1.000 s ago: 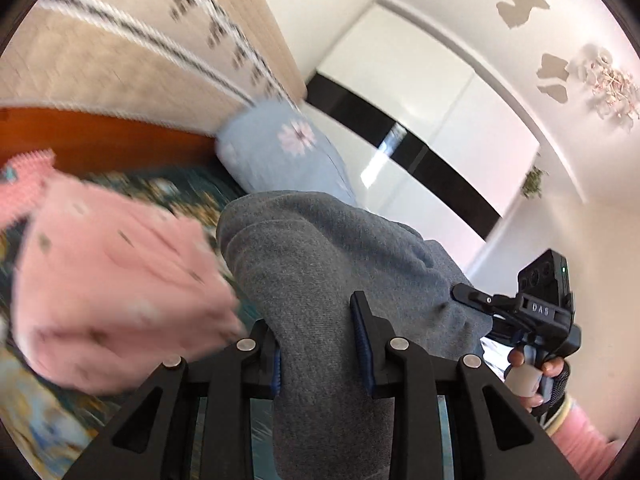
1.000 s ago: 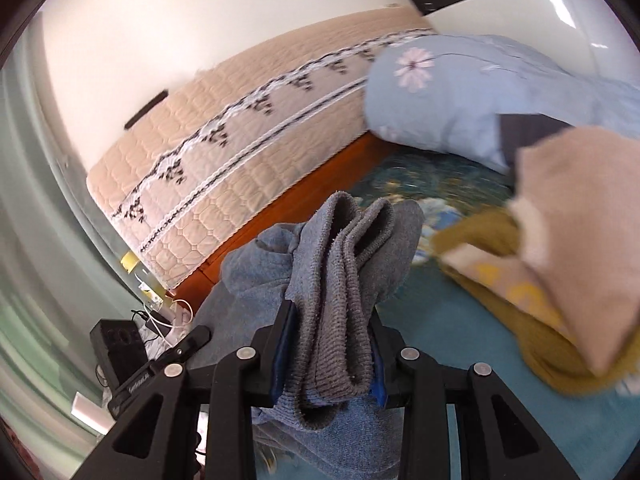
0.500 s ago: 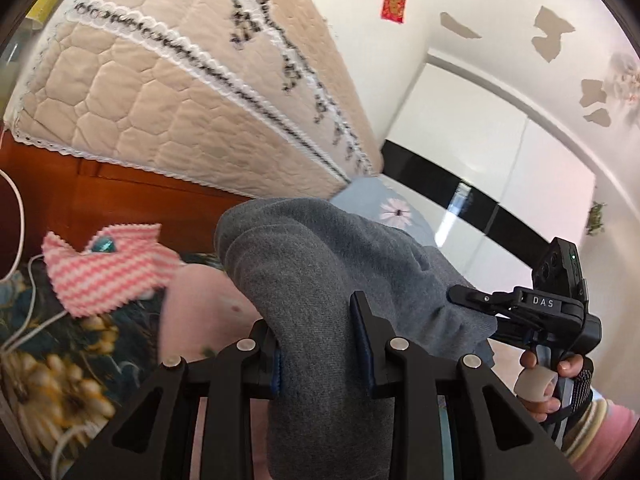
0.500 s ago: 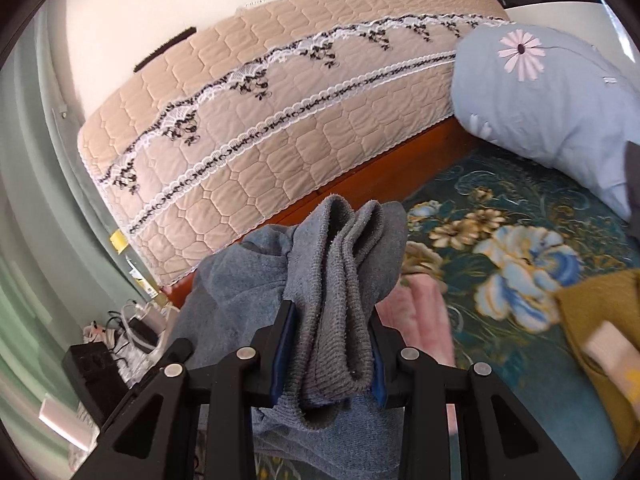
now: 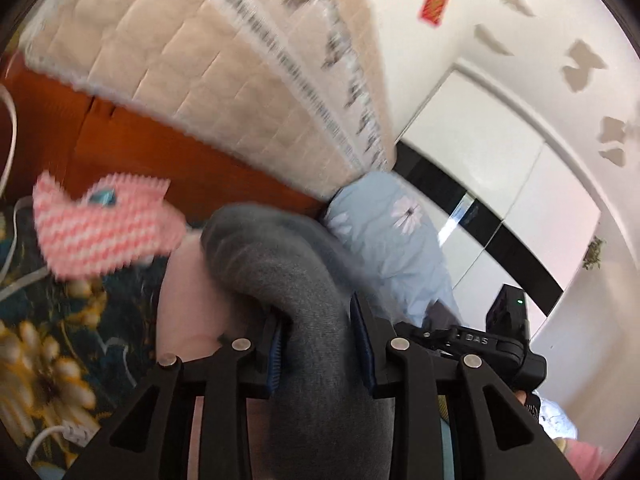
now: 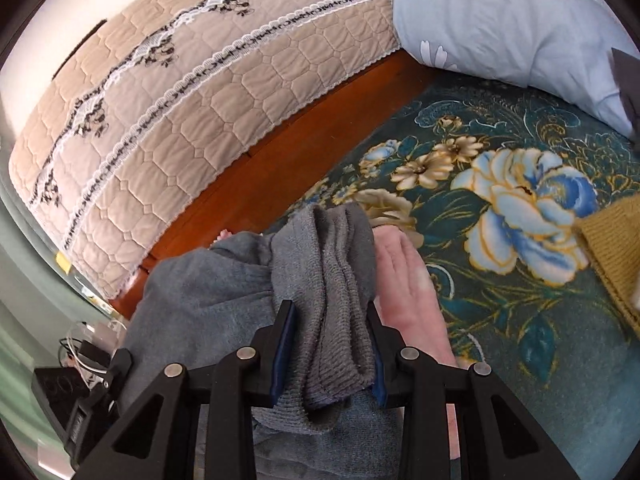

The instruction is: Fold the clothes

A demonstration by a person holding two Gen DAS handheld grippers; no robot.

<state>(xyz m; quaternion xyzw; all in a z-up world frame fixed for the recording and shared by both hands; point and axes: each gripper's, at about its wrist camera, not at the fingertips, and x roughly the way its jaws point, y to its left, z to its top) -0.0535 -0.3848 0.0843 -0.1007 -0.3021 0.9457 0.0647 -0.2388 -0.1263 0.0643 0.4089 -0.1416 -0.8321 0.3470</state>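
Note:
A grey sweatshirt (image 5: 288, 280) is bunched between the jaws of my left gripper (image 5: 318, 344), which is shut on it and holds it above the bed. My right gripper (image 6: 330, 344) is shut on the same grey garment's ribbed hem (image 6: 332, 280), folded in several layers. A pink garment (image 6: 404, 280) lies under it on the bed; it also shows in the left wrist view (image 5: 188, 304). The right gripper's body (image 5: 500, 348) shows at the right of the left wrist view.
The bed has a dark teal flowered cover (image 6: 500, 208). A quilted beige headboard (image 6: 200, 92) on a brown wood frame stands behind. A light blue pillow (image 6: 512, 20) lies at the head. A pink-and-white striped knit (image 5: 100, 232) and a mustard garment (image 6: 616, 248) lie nearby. White cables (image 5: 12, 240) lie at left.
Both grippers have swung and dipped toward the bed with the grey garment still held. The views have shifted over the headboard, pillow and flowered cover. The left view is blurred by motion.

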